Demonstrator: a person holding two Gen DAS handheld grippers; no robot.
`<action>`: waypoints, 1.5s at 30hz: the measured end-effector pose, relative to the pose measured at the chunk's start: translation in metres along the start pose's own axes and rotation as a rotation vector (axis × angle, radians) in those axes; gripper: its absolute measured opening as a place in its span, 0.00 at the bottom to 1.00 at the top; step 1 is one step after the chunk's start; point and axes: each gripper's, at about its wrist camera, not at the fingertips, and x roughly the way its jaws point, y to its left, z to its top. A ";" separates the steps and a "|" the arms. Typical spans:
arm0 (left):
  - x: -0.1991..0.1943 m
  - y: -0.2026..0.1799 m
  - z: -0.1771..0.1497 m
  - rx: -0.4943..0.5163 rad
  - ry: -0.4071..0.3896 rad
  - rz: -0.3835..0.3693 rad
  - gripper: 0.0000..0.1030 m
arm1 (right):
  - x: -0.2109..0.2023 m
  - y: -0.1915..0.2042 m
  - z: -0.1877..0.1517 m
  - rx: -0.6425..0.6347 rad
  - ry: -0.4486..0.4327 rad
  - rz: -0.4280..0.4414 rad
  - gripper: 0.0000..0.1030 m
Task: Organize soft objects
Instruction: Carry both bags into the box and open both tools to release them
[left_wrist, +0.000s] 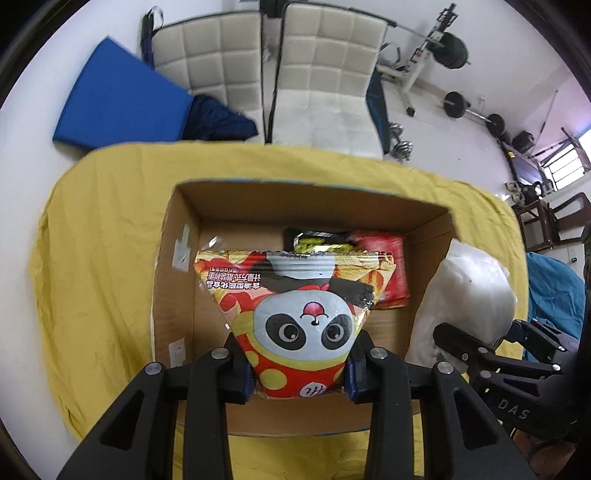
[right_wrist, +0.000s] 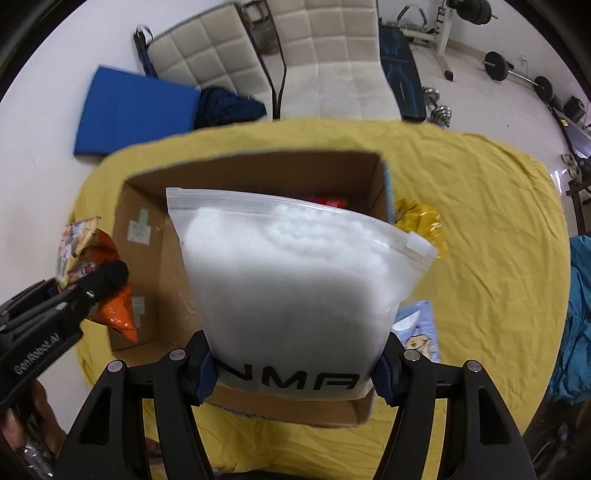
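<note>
The left gripper (left_wrist: 300, 363) was seen with its jaws clamped on the lower end of a panda-print snack bag (left_wrist: 299, 314), which was held upside down over the open cardboard box (left_wrist: 173, 280). The right gripper (right_wrist: 295, 373) was seen with its jaws clamped on the base of a white zip pouch (right_wrist: 295, 280) filled with white stuffing, lettered in black near the grip; the pouch was held above the box's near right part and blocked most of the interior from the right wrist view. At the back of the box a red packet (left_wrist: 388, 266) and a dark packet with yellow print (left_wrist: 314, 240) were noted, lying side by side against the far wall. The box stood on a bench covered by a yellow cloth (left_wrist: 103, 258). On the cloth just beyond the box's right wall a gold foil bag (right_wrist: 421, 221) was recorded, and nearer, beside the same wall, a pale blue cartoon packet (right_wrist: 419, 328), partly hidden by the pouch. In the right wrist view the left gripper's bag was seen edge-on at the box's left side, showing orange. Behind the bench two pale quilted chairs (left_wrist: 325, 74) were noted, with a blue mat (left_wrist: 118, 99) and a dark blue bundle (left_wrist: 218, 118) on the floor to their left. Weight equipment, including a barbell (left_wrist: 472, 110) and dumbbells (left_wrist: 402, 146), was seen to the right. A teal fabric (right_wrist: 576, 317) was noted at the right edge.
</note>
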 end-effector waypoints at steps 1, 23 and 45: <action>0.006 0.003 -0.001 -0.002 0.013 0.004 0.31 | 0.008 0.002 -0.002 -0.001 0.014 -0.004 0.66; 0.150 0.032 0.040 -0.003 0.243 0.050 0.32 | 0.151 -0.004 -0.022 0.038 0.265 -0.104 0.68; 0.143 0.039 0.041 -0.031 0.275 0.046 0.71 | 0.139 -0.003 -0.001 0.127 0.300 -0.091 0.78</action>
